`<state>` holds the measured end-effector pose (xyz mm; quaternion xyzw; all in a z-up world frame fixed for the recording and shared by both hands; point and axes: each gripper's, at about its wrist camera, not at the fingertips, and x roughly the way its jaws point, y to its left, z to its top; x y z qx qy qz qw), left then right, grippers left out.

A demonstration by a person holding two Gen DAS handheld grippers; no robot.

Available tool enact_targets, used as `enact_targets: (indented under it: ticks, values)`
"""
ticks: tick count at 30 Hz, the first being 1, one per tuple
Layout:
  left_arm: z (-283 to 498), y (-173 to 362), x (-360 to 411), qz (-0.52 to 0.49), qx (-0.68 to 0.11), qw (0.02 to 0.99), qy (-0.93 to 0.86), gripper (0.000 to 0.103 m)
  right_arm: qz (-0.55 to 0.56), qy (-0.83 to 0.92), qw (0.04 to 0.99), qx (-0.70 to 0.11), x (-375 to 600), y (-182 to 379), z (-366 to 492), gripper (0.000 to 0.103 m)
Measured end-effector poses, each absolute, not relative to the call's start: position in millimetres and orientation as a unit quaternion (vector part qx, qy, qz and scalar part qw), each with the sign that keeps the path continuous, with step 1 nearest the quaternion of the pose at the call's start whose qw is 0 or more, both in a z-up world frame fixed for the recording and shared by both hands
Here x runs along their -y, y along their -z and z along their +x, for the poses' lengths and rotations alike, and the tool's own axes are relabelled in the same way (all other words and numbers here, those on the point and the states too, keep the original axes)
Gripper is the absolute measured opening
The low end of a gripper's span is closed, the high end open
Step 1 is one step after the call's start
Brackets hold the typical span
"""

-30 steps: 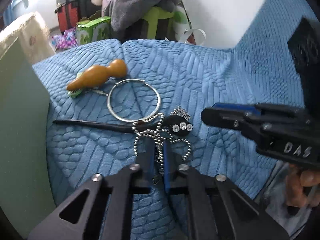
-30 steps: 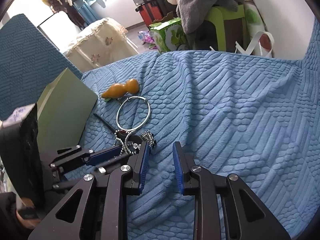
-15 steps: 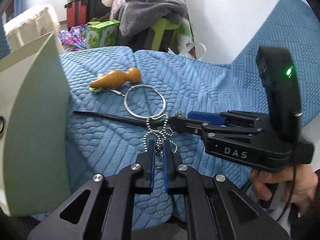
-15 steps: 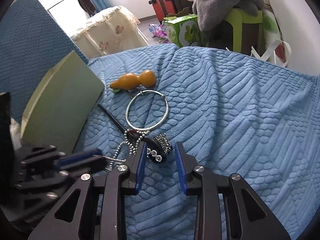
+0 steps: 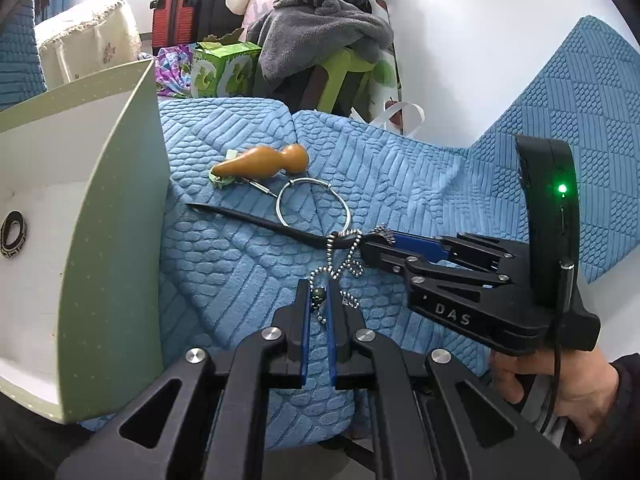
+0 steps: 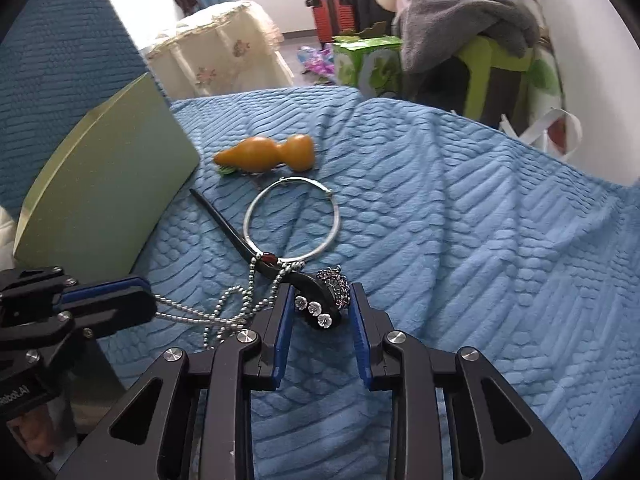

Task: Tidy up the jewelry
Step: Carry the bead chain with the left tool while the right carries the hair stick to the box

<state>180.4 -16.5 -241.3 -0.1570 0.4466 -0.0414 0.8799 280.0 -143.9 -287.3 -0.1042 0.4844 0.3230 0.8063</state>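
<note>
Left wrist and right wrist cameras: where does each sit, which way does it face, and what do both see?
Left wrist: on the left gripper, angled down at the blue quilt; shows its fingers pinching the bead chain, plus the right gripper and hand.
Right wrist: on the right gripper, angled down; jaws straddle the black hairpin; the left gripper shows.
Shared: silver bangle, gourd, green box.

Everything's sitting on a blue quilted bedspread (image 6: 460,216) with a raised scale-and-stripe pattern. Near its far edge lies an orange-brown gourd (image 6: 266,153), and just nearer is a thin silver bangle (image 6: 292,219). A black hair stick (image 6: 228,226) (flower-decorated end toward the camera) runs under the bangle's rim, tangled with a ball chain (image 6: 224,314). A pale green box (image 6: 100,188) stands along the left edge.
</note>
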Motion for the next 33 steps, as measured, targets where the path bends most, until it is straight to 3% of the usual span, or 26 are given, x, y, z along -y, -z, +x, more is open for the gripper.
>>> enact_targets:
  ticks: [33]
  values:
    - [127,170,1,-0.181,-0.415,0.890,0.054,0.006,-0.004,-0.128,0.875,-0.467,232,203,205,0.024]
